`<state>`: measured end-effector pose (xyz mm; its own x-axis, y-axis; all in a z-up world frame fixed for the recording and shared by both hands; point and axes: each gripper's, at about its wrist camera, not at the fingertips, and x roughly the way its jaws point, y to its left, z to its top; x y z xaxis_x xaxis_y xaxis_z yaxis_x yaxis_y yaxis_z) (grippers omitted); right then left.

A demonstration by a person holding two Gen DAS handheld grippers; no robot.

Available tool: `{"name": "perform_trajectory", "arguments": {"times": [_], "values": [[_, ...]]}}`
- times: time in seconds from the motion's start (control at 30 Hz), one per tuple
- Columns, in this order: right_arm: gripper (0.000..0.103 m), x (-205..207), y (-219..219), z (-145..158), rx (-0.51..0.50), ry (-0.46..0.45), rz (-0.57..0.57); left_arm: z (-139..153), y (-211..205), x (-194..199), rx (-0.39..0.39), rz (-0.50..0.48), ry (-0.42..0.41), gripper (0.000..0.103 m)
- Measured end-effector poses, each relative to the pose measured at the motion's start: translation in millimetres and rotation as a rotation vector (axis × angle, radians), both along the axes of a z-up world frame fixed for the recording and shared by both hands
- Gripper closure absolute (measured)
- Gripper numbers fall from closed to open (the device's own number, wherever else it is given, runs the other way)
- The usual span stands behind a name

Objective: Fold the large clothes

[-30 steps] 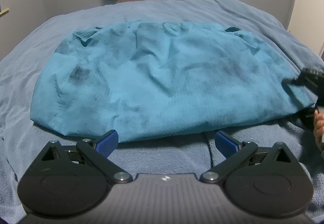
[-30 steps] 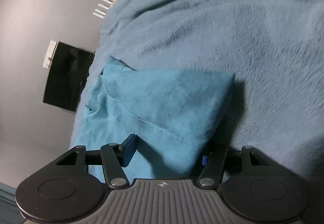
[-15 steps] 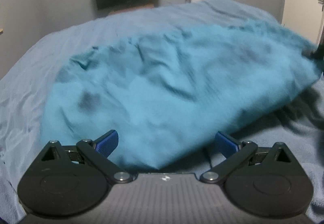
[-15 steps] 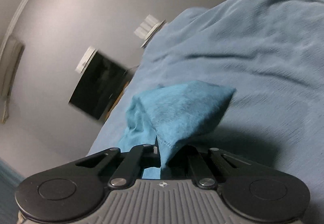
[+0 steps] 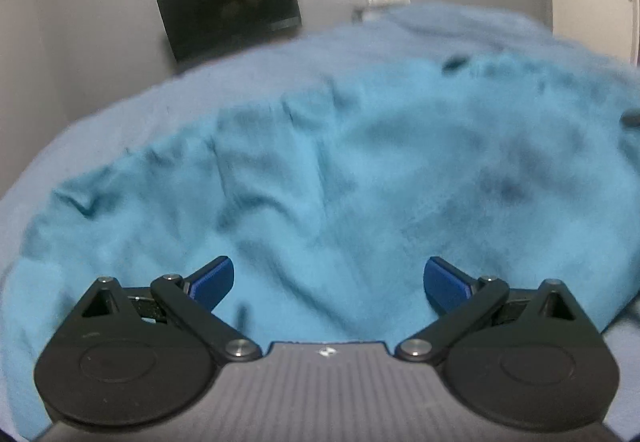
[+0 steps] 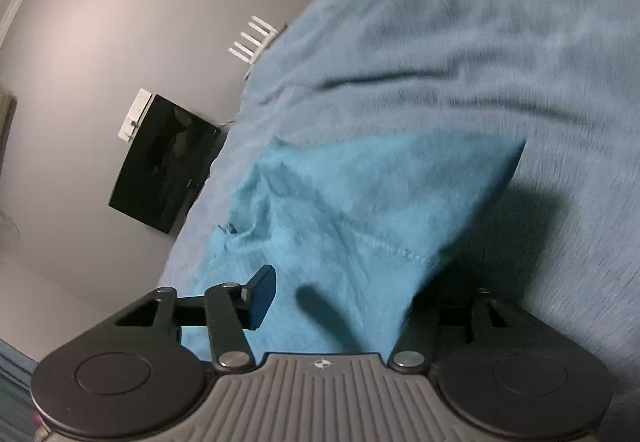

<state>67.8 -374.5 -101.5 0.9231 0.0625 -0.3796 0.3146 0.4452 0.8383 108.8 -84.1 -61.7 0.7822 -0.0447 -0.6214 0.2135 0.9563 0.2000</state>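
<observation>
The left gripper (image 5: 328, 282) hangs with its blue pads spread wide and empty over the near edge of the teal garment (image 5: 340, 182), which lies rumpled across the blue blanket (image 5: 120, 114), reaching toward twelve and two o'clock. It looks soft, light and limp, so it should sag unless pinched at a hem or corner. The right gripper (image 6: 344, 302) is opening, its pads off the stitched corner lying between them.

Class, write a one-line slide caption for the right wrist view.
Right claw opening over a corner of the teal cloth garment on the grey-blue fleece blanket.
</observation>
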Motion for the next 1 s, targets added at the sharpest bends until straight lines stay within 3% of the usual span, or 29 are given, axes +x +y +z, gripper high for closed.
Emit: {"name": "perform_trajectory", "arguments": {"times": [0.07,0.13,0.2,0.3,0.5,0.83,0.9,1.0], "values": [[0.084,4,7,11,-0.105,-0.011,0.016,-9,7,4,-0.023,0.019,0.017,0.0],[0.093,8,24,29,-0.248,-0.053,0.06,-14,11,11,-0.063,0.037,0.043,0.0],[0.094,7,47,49,-0.389,-0.106,0.103,-21,12,12,-0.068,0.05,0.049,0.0],[0.094,2,84,74,-0.573,-0.211,0.191,-33,4,12,-0.016,0.048,0.032,0.001],[0.094,-19,151,100,-0.862,-0.416,0.415,-40,1,13,0.011,0.043,0.03,0.001],[0.094,-27,177,104,-1.001,-0.465,0.52,-34,4,7,0.016,0.032,0.049,0.001],[0.094,-26,180,108,-1.017,-0.458,0.518,-19,15,5,0.031,0.005,0.097,0.002],[0.095,-30,183,115,-1.032,-0.435,0.507,17,50,-8,0.121,0.006,0.072,0.002]]}}
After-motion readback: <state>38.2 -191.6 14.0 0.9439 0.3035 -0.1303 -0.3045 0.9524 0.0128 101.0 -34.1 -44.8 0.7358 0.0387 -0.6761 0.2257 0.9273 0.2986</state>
